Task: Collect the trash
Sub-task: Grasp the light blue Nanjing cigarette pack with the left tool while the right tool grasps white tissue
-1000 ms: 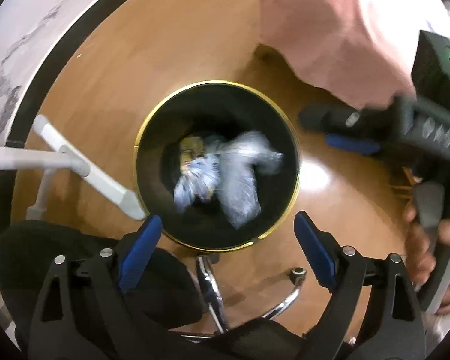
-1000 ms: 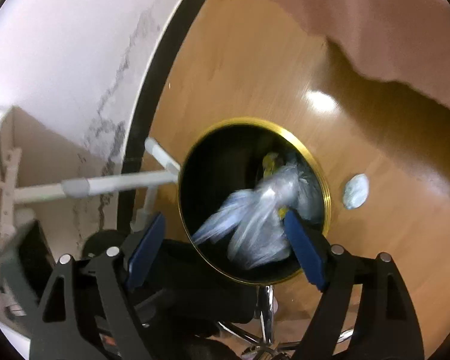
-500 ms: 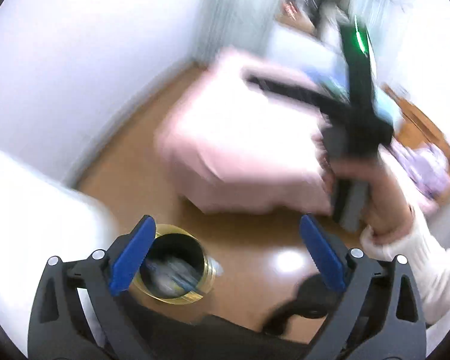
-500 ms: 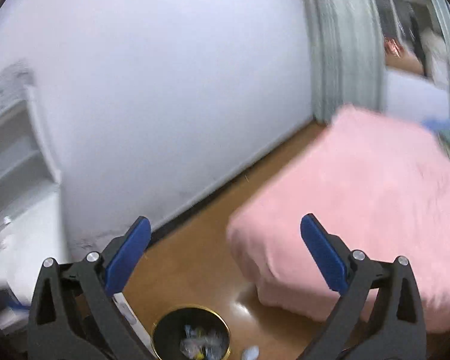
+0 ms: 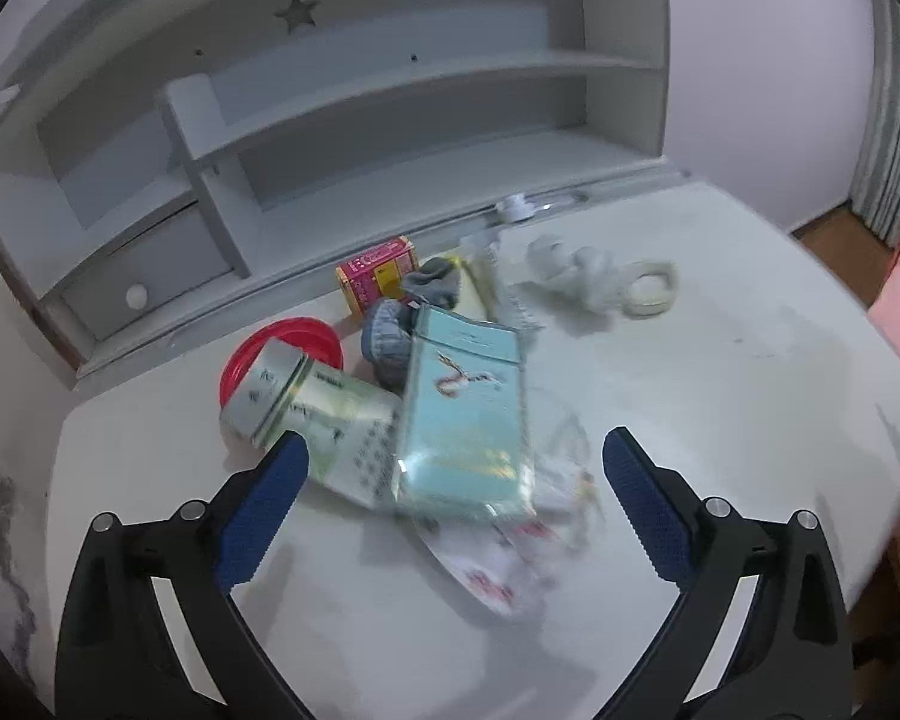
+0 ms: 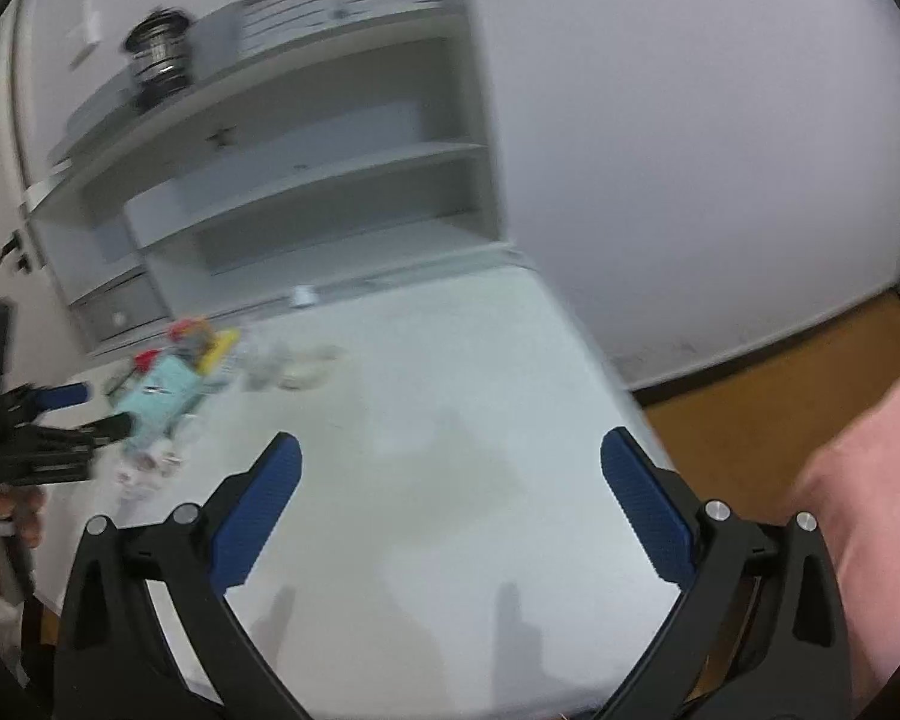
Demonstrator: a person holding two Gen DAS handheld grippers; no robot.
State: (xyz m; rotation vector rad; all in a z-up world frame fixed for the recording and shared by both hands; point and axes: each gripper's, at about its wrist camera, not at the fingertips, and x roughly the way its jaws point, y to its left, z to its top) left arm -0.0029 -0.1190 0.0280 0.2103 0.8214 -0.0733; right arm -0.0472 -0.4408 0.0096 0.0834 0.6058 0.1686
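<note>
So the left tongs (image 5: 450, 474) are spread wide with nothing in them, hanging over the white desk (image 5: 720, 372). The trash sits in a pile around 12 o'clock from them: a red lid (image 5: 252, 348), a green-white tin (image 5: 312, 414) lying on its side, a light blue box (image 5: 462, 402) leaning on it, a pink carton (image 5: 378, 276) behind. Right tongs (image 6: 450, 492) spread and empty too, with the pile at their 10 o'clock.

Motion blur smears the clear wrapper (image 5: 510, 546) under the teal box (image 5: 462, 414), print unreadable.
</note>
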